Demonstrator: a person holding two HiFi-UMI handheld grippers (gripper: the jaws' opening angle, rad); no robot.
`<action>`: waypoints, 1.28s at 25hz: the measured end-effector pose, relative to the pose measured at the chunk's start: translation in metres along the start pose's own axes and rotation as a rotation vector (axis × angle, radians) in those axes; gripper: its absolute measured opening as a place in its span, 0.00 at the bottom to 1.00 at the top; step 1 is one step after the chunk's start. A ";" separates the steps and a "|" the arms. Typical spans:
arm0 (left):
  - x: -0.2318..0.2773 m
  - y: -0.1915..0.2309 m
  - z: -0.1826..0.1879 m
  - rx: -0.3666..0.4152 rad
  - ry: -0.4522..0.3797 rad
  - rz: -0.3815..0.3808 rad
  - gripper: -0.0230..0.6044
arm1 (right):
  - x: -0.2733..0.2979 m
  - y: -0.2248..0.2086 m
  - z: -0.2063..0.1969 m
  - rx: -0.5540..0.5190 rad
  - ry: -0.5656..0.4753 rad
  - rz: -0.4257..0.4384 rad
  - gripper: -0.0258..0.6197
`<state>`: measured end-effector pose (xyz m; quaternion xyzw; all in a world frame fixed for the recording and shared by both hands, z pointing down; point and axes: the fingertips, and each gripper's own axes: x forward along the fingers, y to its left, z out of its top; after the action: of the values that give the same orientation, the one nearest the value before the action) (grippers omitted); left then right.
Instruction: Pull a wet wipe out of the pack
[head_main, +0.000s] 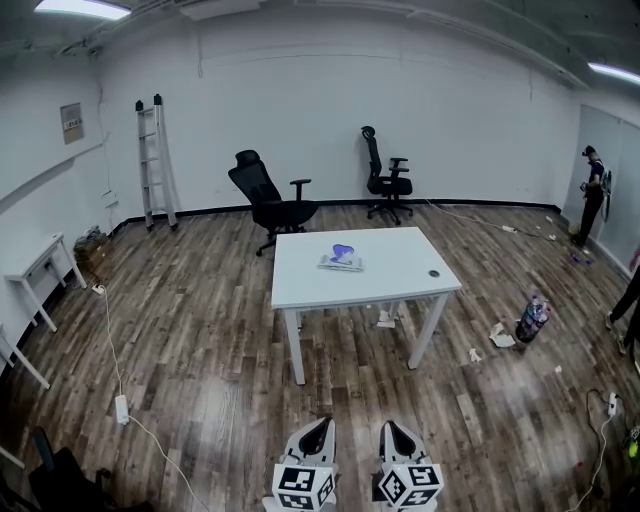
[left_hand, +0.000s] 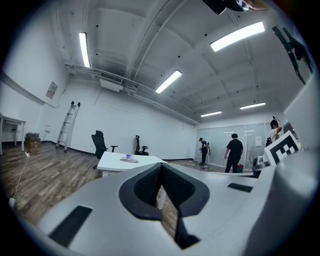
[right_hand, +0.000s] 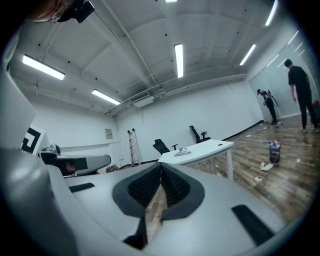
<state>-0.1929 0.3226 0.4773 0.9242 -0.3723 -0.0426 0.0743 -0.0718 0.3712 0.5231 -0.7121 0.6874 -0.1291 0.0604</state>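
The wet wipe pack (head_main: 341, 259), flat and pale with a purple top, lies near the far middle of the white table (head_main: 400, 272). Both grippers hover low at the bottom edge of the head view, well short of the table. My left gripper (head_main: 321, 426) and right gripper (head_main: 392, 428) sit side by side, each shut with nothing between the pads. In the left gripper view the jaws (left_hand: 161, 168) meet, and the pack (left_hand: 129, 158) is small and far ahead. The right gripper view shows its jaws (right_hand: 161, 166) closed, with the pack (right_hand: 182, 151) on the distant table (right_hand: 212, 146).
A small dark round thing (head_main: 433, 273) lies near the table's right edge. Two black office chairs (head_main: 270, 198) (head_main: 387, 180) and a ladder (head_main: 154, 160) stand behind. Bottles (head_main: 531, 320) and paper scraps litter the floor at right. A cable (head_main: 112, 350) runs at left. A person (head_main: 594, 195) stands far right.
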 end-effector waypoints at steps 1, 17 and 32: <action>0.006 0.003 0.002 0.001 -0.002 -0.002 0.03 | 0.006 -0.001 0.003 -0.003 -0.001 0.000 0.05; 0.087 0.055 0.017 -0.013 -0.012 0.008 0.03 | 0.105 -0.017 0.025 -0.006 0.005 0.000 0.05; 0.140 0.101 0.019 -0.018 -0.022 -0.034 0.03 | 0.174 -0.021 0.028 0.001 -0.005 -0.014 0.05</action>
<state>-0.1634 0.1511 0.4720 0.9291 -0.3571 -0.0572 0.0779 -0.0399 0.1969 0.5191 -0.7171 0.6823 -0.1284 0.0615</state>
